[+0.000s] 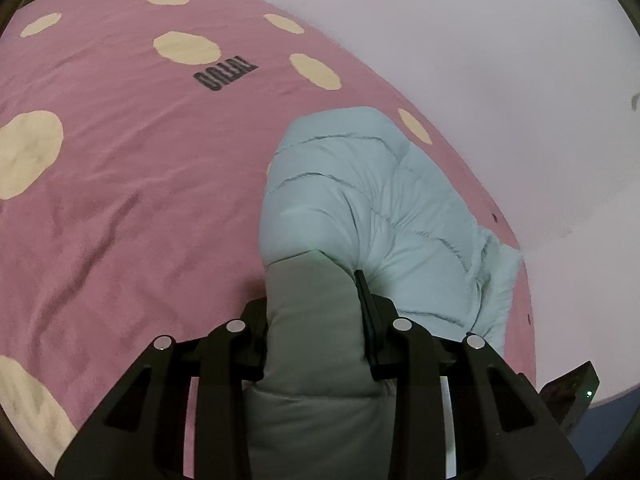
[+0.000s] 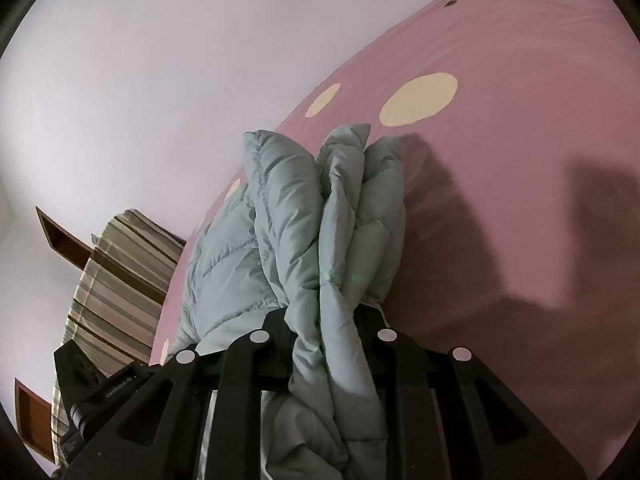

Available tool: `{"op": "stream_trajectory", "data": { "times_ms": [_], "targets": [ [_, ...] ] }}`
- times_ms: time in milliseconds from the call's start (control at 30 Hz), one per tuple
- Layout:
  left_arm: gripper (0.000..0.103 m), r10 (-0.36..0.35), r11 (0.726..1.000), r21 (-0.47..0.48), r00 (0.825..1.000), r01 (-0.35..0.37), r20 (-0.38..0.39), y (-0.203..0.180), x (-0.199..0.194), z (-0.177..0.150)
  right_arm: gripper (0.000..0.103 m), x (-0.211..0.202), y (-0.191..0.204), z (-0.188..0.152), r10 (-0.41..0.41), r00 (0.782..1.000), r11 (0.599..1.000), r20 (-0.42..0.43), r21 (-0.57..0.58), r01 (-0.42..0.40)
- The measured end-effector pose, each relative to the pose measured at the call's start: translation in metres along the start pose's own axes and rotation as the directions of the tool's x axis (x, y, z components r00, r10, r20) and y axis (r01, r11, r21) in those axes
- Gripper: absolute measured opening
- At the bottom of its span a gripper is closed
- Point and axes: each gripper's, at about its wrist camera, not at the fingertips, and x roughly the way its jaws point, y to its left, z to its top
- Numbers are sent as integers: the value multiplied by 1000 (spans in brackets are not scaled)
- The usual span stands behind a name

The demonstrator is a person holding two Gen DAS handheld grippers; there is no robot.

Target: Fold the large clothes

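Left gripper [image 1: 316, 300] clamped on thick fold of pale blue puffer jacket [image 1: 372, 208], bulk trailing onto pink dotted bedspread [image 1: 120, 200] by wall. Right gripper [image 2: 324, 320] pinching bunched jacket layers; only there: striped pillow [image 2: 120, 272], brown headboard [image 2: 60, 236].

Pale mint quilted jacket [image 1: 372, 200] on pink bedcover [image 1: 120, 208] with cream dots, perhaps striped curtain [image 2: 116, 276] behind

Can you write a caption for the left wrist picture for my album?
The left tool pinches a puffy pale blue jacket over a pink spotted bedspread.
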Motion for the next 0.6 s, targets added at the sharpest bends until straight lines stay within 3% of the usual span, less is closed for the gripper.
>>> {"op": "stream_trajectory", "data": {
  "times_ms": [600],
  "targets": [
    [32, 26, 999, 26, 1000, -26, -9, 6, 18, -1, 19, 32, -5, -7, -27, 999, 999, -38, 34, 28]
  ]
}}
